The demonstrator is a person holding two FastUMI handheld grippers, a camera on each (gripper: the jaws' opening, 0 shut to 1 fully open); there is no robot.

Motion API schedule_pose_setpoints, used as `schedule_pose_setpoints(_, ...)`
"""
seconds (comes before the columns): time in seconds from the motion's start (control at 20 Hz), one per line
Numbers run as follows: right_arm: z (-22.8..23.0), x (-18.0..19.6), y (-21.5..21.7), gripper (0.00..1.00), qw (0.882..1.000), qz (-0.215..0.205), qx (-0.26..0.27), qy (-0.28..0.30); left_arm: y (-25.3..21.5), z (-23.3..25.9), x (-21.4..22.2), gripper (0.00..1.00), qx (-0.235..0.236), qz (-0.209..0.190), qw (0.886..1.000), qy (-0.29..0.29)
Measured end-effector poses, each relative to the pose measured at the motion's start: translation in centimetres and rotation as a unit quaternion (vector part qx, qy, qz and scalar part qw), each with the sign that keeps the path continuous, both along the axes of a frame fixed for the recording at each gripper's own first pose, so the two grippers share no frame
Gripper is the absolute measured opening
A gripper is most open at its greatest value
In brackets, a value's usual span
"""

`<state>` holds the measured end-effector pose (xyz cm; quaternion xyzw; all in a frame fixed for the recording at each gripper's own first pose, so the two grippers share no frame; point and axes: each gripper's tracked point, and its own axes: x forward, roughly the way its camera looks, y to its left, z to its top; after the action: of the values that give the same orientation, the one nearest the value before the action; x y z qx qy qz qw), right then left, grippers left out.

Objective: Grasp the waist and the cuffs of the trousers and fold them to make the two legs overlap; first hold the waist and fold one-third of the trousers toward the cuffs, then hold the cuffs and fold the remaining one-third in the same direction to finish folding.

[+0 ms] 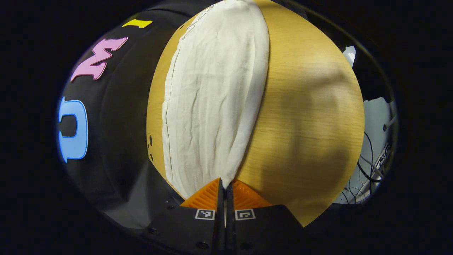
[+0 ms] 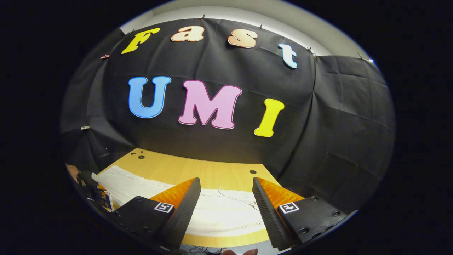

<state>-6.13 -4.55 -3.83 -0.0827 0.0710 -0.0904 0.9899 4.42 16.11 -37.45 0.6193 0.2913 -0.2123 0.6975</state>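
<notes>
In the left gripper view, the left gripper (image 1: 225,187) is pinched closed on the near edge of the white crinkled cotton trousers (image 1: 212,102), which stretch ahead over the round light-wood table (image 1: 304,117). In the right gripper view, the right gripper (image 2: 226,198) stands wide apart, empty, the trousers (image 2: 219,212) lying just ahead between its fingers.

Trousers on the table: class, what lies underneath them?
The white trousers lie spread flat on the wooden table, whose bare top shows beside them. Whatever lies beneath the cloth itself is covered and cannot be seen.
</notes>
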Motion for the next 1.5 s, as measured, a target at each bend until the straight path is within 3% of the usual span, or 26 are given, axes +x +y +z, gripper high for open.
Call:
schedule_pose_setpoints(0.1,-1.9,0.0,-1.6,0.92,1.0,-0.004,-0.015,0.023,0.0,0.0,0.0,0.06,-0.002,0.005,1.0,0.002)
schedule_pose_setpoints(0.25,-4.4,0.1,-3.9,0.92,0.995,0.007,-0.078,0.056,0.0,-0.1,0.1,0.06,-0.004,0.02,1.0,0.011)
schedule_pose_setpoints(0.45,-8.6,0.9,-6.2,0.93,0.973,0.053,-0.2,0.105,-0.2,0.0,0.3,0.05,-0.008,0.038,0.999,0.017)
schedule_pose_setpoints(0.6,-13.4,1.2,-7.6,0.93,0.944,0.101,-0.275,0.15,-0.3,-0.1,0.3,0.05,-0.005,0.043,0.999,0.017)
schedule_pose_setpoints(0.85,-21.8,0.8,-10.8,0.93,0.887,0.173,-0.362,0.229,-0.4,-0.2,0.6,0.06,0.005,0.055,0.998,0.015)
schedule_pose_setpoints(1.15,-28.9,0.3,-13.6,0.93,0.808,0.25,-0.449,0.287,-0.6,-0.4,0.6,0.06,0.021,0.063,0.998,0.008)
schedule_pose_setpoints(1.35,-32.4,0.8,-15.7,0.93,0.776,0.262,-0.479,0.317,-0.5,-0.4,0.6,0.05,0.026,0.069,0.997,0.01)
schedule_pose_setpoints(1.5,-32.8,2.7,-16.1,0.87,0.75,0.265,-0.53,0.294,-0.6,-0.5,0.4,0.05,0.029,0.069,0.997,0.011)
